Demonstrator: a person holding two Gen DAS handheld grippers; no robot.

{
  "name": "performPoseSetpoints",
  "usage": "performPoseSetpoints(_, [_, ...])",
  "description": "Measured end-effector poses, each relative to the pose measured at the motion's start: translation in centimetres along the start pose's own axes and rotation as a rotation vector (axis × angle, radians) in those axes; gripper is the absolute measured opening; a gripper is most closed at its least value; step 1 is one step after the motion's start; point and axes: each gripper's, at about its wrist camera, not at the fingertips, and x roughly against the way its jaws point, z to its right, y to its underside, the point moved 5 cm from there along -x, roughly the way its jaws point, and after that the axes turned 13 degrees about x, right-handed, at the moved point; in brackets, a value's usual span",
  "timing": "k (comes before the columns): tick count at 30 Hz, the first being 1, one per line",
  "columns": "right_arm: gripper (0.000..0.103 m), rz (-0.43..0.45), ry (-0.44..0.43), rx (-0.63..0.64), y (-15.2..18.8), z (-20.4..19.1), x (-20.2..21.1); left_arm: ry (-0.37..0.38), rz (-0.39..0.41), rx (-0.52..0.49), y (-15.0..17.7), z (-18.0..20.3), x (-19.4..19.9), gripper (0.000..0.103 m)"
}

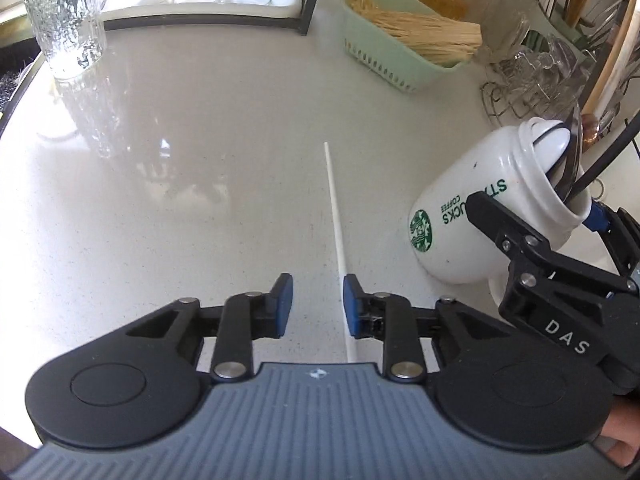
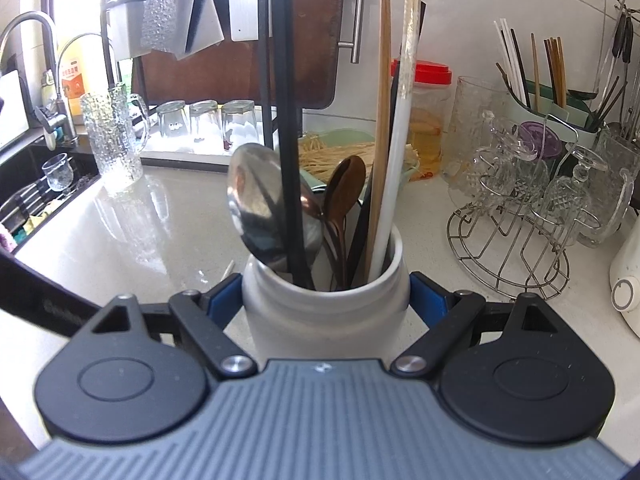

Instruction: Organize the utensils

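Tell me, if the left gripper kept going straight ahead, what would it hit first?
The left gripper already straddles the white chopstick, lying along its path. Beyond that the countertop looks free; depth is hard to judge.

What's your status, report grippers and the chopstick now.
Left gripper open, fingers astride white chopstick lying on counter. Right gripper shut on white Starbucks mug, utensils inside. Nothing blocking the chopstick.

White mug (image 1: 472, 216) with green logo; white chopstick (image 1: 335, 216); mint basket (image 1: 384, 60).
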Motion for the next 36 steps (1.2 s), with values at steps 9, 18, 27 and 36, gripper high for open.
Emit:
performPoseSetpoints(9, [0.09, 0.004, -0.006, -0.001, 0.1, 0.1, 0.1, -0.041, 0.057, -0.067, -0.9, 1.3, -2.5, 0.029])
performPoseSetpoints(18, [0.09, 0.011, -0.009, 0.009, 0.3, 0.0, 0.3, -0.029, 0.008, -0.103, -3.7, 2.6, -4.2, 0.029])
performPoseSetpoints(27, [0.09, 0.008, -0.014, 0.005, 0.2, 0.1, 0.3, -0.06, -0.013, -0.159, -5.4, 4.4, -5.7, 0.005])
performPoseSetpoints(36, [0.09, 0.01, -0.007, -0.001, 0.2, 0.1, 0.3, -0.013, -0.009, -0.142, -4.6, 4.1, -4.1, 0.003])
